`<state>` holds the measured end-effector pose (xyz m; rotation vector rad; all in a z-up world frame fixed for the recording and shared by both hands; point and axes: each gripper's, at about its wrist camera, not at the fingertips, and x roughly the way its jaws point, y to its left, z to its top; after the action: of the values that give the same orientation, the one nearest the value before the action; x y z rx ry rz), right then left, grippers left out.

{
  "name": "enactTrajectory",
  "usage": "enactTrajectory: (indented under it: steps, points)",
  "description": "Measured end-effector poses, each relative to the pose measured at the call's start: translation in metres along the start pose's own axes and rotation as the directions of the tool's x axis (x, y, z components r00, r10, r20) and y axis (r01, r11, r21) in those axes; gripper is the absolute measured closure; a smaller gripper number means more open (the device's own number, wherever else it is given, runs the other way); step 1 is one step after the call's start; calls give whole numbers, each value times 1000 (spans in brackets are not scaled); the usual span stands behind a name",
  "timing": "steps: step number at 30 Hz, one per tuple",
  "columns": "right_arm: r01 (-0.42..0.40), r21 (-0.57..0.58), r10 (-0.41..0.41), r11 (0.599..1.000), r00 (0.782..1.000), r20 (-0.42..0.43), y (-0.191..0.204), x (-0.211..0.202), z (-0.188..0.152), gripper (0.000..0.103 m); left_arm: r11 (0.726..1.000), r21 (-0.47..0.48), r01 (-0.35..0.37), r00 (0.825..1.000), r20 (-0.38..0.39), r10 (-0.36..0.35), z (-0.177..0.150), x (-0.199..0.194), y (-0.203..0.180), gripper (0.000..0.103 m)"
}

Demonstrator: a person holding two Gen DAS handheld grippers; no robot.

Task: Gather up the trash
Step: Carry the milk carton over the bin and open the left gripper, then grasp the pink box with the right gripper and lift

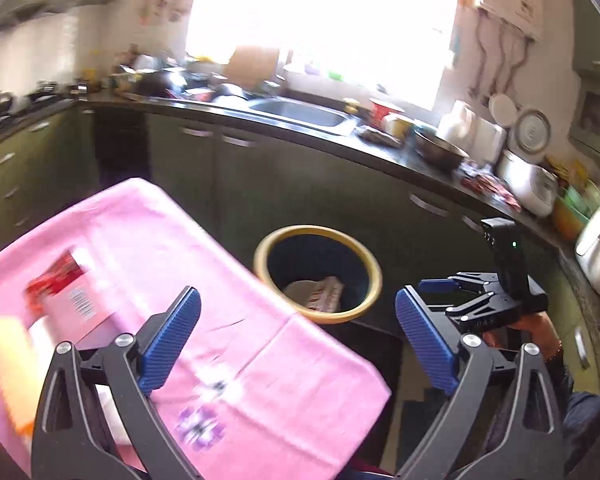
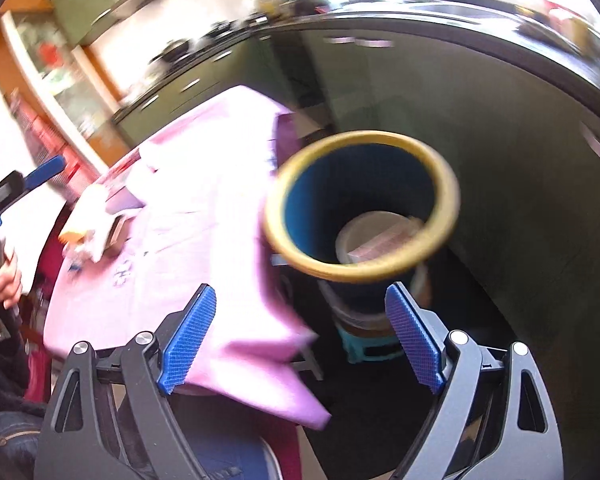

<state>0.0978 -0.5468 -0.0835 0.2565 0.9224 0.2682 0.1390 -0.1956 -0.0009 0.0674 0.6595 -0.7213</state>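
A round trash bin (image 1: 331, 316) with a yellow rim and dark blue inside stands on the floor beside a pink-clothed table (image 1: 160, 240). Inside the bin lie a wrapper and a pale round lid (image 1: 319, 292). My left gripper (image 1: 298, 336) is open over the table's corner, nothing between its blue pads. On the cloth lie a blurred red-and-white box (image 1: 68, 292) and an orange-yellow item (image 1: 12, 368). My right gripper (image 2: 300, 340) is open and holds nothing, in front of the bin (image 2: 363, 137), whose contents (image 2: 371, 236) show. It also appears in the left wrist view, right gripper (image 1: 451, 296).
A dark counter with a steel sink (image 1: 300, 112), a metal bowl (image 1: 439, 150), a rice cooker (image 1: 527, 184) and clutter runs behind the bin, green cabinets below. The bin rests on a turquoise stool (image 2: 363, 346). A hand (image 2: 8, 280) holds the left gripper (image 2: 24, 184).
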Motion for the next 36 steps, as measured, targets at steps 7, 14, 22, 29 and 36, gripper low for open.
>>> enactTrajectory:
  steps: [7,14,22,29,36]
  points:
    - [-113,-226,108,968,994,-34,116,55,51,17,950,-177,-256,958,87,274,-55,-96,61,7]
    - [-214,-324,181,922,975,-128,239,125,107,13,873,-326,-362,910,78,407,-93,-144,120,7]
    - [-146,-361,37,921,956,-292,318,210,151,13,867,-358,-347,919,56,391,-118,-146,134,7]
    - [-123,-310,-15,943,912,-410,326,255,154,13,870,-369,-327,926,56,372,-131,-151,141,7]
    - [-14,-378,-145,926,910,-388,340,279,152,14,864,-393,-315,928,64,368,-139,-157,148,7]
